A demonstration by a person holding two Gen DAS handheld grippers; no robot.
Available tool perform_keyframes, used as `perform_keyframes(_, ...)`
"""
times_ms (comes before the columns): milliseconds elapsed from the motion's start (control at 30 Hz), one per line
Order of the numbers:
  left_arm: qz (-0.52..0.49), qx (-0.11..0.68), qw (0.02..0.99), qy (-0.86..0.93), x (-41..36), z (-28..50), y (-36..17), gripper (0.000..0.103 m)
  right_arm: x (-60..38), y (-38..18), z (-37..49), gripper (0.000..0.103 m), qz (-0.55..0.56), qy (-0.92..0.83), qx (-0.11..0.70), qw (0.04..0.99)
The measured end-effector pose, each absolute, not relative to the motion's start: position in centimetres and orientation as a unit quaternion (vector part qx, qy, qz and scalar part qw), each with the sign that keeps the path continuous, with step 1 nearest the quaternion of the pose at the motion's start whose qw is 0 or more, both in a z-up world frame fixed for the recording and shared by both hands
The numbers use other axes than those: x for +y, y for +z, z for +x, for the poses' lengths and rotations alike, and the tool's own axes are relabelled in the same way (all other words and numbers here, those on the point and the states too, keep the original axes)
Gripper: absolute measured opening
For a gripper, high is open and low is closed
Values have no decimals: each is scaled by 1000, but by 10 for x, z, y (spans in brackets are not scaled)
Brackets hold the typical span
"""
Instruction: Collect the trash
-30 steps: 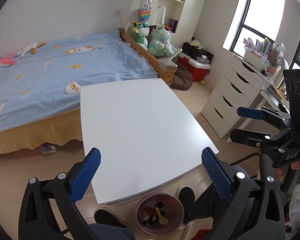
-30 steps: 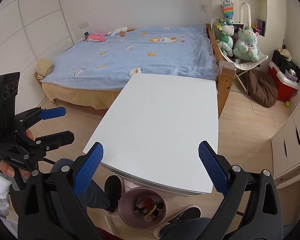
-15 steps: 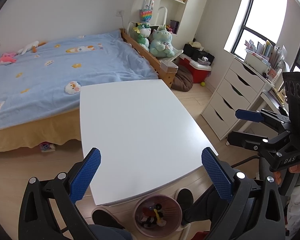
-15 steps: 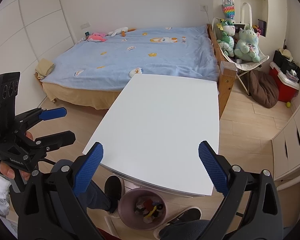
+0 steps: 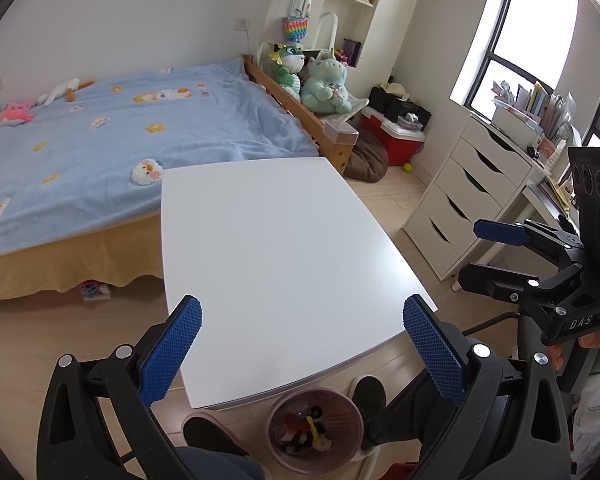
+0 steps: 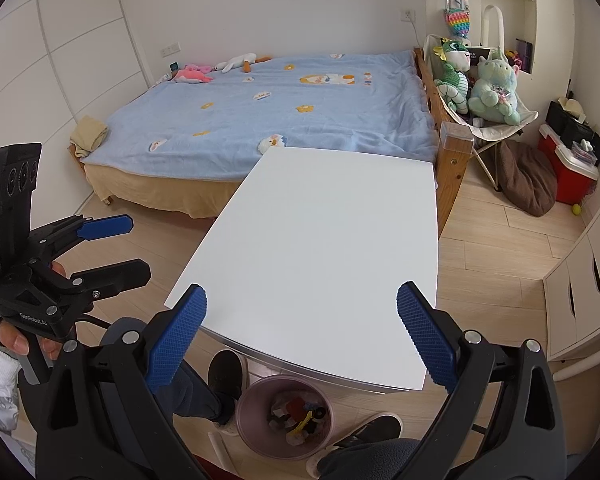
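Probably a child's bedroom: bed (image 6: 268,120), plush toys (image 6: 476,80), drawers (image 5: 460,200).

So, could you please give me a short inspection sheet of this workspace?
Surface: white table, bare.
Job's things: pink bin on the floor by the table's near edge, between two shoes, holding scraps.
Clutter: nothing seen on the table.
Grippers: left gripper open, empty; right gripper open, empty.
Cables: dark cable near the right gripper.
Surroundings: bed, plush toys, drawers, red cooler.
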State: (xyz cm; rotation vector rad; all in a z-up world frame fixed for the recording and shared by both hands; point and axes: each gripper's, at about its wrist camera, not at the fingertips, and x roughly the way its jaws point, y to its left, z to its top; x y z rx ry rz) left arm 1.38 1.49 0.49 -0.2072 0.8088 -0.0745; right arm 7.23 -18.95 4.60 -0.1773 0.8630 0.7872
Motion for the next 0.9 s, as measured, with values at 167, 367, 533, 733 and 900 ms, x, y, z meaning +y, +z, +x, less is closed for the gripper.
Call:
perform_keyframes(167, -101, 394, 913, -36, 14, 14, 4, 97, -190, 46, 72, 95, -83, 371, 407, 830)
perform_keyframes(367, -100, 395, 913, -37, 13, 13, 2, 97, -189, 45, 72, 95, -83, 371, 407, 830)
perform_keyframes(533, -100, 396, 912, -37, 12, 13, 1, 97, -189, 45, 72, 95, -84, 371, 407, 830)
perform_keyframes(733, -100, 396, 912, -38, 12, 13, 1, 97, -189, 46, 72, 95, -84, 371, 408, 830)
perform_keyframes(900, -99, 394, 913, -38, 11, 13, 1, 97, -189, 46, 72, 95, -84, 371, 408, 830)
